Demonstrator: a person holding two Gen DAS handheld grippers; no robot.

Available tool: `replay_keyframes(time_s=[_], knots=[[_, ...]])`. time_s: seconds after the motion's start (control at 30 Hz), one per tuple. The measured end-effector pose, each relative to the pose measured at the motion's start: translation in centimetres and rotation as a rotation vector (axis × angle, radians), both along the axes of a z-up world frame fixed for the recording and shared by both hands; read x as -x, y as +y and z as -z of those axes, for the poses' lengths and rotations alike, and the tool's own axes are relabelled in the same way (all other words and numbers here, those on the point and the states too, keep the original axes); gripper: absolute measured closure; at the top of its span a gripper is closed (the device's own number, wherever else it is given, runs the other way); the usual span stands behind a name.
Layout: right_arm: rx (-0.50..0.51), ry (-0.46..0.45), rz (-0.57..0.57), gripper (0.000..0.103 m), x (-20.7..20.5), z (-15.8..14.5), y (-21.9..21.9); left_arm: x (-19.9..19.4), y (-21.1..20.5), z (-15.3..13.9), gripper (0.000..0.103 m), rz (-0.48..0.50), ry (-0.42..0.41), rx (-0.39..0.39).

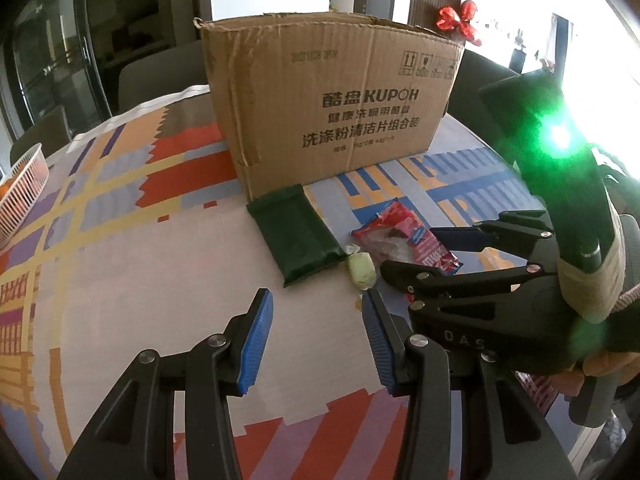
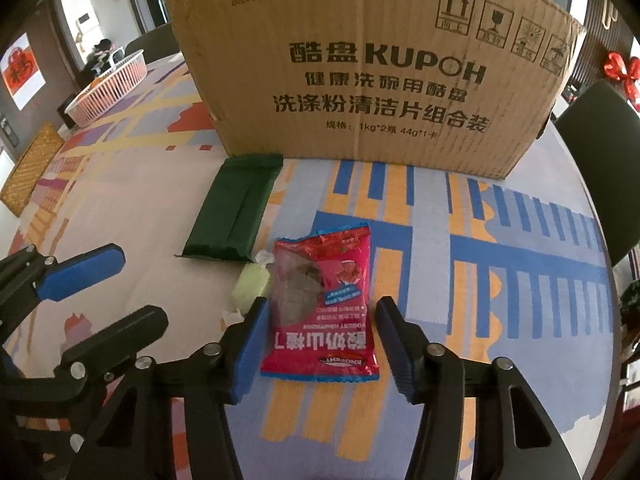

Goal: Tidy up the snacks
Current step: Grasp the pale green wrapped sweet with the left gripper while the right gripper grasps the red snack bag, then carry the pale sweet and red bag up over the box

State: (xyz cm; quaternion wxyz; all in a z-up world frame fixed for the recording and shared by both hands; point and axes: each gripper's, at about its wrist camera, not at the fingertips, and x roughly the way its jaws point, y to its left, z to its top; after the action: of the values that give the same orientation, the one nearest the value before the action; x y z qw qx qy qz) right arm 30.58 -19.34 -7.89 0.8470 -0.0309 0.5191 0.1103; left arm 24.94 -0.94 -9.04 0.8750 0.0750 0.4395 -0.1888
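Snacks await sorting: a red foil hawthorn packet [image 2: 320, 312] lies flat on the patterned bench [image 2: 520, 280] between the spread right tongs [image 2: 318, 344], which should straddle it squarely before pinching.

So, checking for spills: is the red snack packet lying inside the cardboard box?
No, the red snack packet lies on the tablecloth in front of the cardboard box.

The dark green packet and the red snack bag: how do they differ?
The dark green packet is plain and opaque; the red snack bag is printed, with a clear window. The green packet touches the cardboard box; the red bag lies apart from it, between the right gripper fingers. Both lie flat on the tablecloth.
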Motion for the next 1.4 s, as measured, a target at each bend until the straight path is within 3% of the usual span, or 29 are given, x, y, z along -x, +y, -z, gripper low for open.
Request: replay_keyframes(time_s=[0.2,0.57,0.87,0.97,1.4], knots=[[-0.002,-0.014,0.001,0.06,0.2,0.1,-0.5,-0.4,-1.0,0.8,0.059,0.022,0.018,0.018],[-0.021,-0.019,0.078,0.061,0.9,-0.2,-3.7,-1.9,-3.4,2.6,0.074,0.033,0.074,0.039],[-0.044,-0.017,0.105,0.061,1.0,-0.1,-4.7,-3.0,-4.2,3.4,0.08,0.003,0.101,0.033],[-0.052,-0.017,0.11,0.061,1.0,-0.2,-4.9,-3.0,-4.5,3.4,0.084,0.003,0.092,0.018],[-0.072,-0.051,0.113,0.061,2.0,-2.1,-5.8,-1.7,-4.3,1.3,0.084,-0.002,0.049,0.033]])
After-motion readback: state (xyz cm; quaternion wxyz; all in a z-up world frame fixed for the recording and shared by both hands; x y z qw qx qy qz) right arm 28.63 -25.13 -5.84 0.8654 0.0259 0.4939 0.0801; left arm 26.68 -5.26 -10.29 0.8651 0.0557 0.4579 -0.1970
